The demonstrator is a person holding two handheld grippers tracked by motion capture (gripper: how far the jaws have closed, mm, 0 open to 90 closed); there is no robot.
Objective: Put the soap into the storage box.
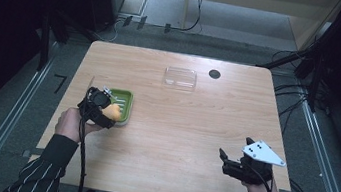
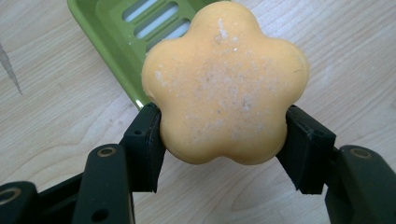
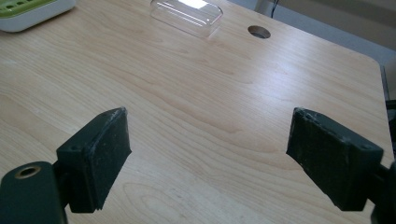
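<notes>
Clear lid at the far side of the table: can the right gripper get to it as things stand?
Probably yes. The right gripper stands open and empty, and bare table lies between it and the clear lid. The left gripper, holding the soap, is well aside.

Wide bare wood runs across the middle of the table (image 1: 179, 127) — plenty of room to pass there. On the left the green soap dish (image 1: 124, 103) blocks the way, just beside the left gripper (image 1: 108, 110). Far side, the clear lid (image 1: 180, 77) and a round cable hole (image 1: 214, 74) sit close together — well apart from the right gripper (image 1: 232, 163).
</notes>
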